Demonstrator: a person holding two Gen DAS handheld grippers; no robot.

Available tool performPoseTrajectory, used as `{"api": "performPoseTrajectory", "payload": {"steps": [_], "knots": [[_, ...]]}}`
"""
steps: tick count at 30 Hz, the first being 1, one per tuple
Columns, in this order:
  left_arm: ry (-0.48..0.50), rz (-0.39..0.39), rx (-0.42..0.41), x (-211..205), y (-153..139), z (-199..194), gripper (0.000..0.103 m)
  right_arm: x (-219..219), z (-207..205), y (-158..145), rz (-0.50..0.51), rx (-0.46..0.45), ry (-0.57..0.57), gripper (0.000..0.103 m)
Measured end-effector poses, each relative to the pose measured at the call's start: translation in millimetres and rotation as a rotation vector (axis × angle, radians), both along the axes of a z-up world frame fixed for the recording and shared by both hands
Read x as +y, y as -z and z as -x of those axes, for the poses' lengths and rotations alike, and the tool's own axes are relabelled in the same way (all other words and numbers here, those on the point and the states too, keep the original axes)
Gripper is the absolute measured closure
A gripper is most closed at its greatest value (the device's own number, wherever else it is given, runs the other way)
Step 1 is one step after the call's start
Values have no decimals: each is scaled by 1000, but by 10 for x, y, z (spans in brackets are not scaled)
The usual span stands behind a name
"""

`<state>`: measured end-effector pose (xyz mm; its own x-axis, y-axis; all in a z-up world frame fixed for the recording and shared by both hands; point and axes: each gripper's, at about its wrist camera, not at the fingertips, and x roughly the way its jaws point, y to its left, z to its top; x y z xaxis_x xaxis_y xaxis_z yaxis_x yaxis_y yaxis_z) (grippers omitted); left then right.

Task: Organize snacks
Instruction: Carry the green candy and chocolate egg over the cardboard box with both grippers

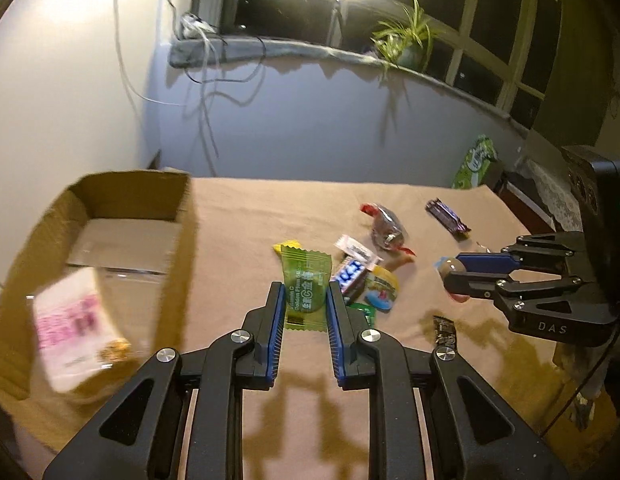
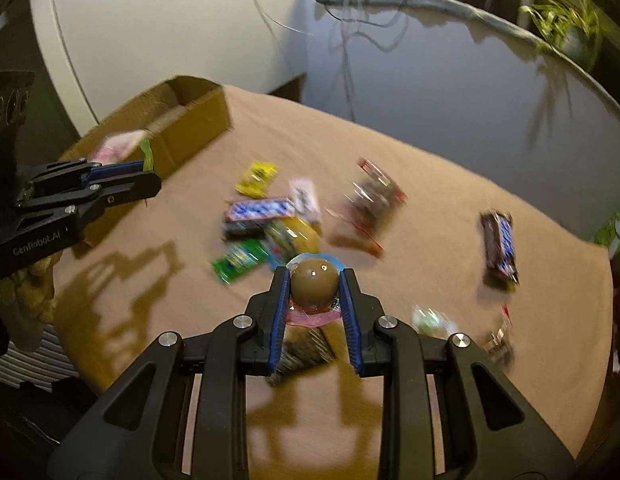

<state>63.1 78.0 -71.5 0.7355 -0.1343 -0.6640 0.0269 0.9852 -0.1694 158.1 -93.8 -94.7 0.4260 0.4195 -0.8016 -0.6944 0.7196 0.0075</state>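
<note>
L gripper (image 1: 305, 300) jaws clamped on green plum-candy packet (image 1: 305, 280), lifted above table (image 1: 269, 208) nr cardboard box (image 1: 129, 200) at left edge. R gripper (image 2: 314, 292) jaws pinch brown ball candy (image 2: 314, 283) over mid-table snack pile (image 2: 269, 220).

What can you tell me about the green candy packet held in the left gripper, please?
The green candy packet is a flat, glossy plastic wrapper with white lettering and crimped ends, a yellow strip along its lower edge. It stands roughly upright, pinched by its sides between the blue pads of the left gripper, which is shut on it. It looks lifted clear of the tan cloth; only the pads touch it. The other snacks lie behind it.
</note>
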Motion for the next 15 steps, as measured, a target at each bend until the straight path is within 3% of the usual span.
{"api": "performPoseTrajectory", "payload": {"steps": [15], "knots": [[-190, -26, 2, 972, -123, 394, 84, 1414, 237, -311, -68, -23, -217, 77]]}}
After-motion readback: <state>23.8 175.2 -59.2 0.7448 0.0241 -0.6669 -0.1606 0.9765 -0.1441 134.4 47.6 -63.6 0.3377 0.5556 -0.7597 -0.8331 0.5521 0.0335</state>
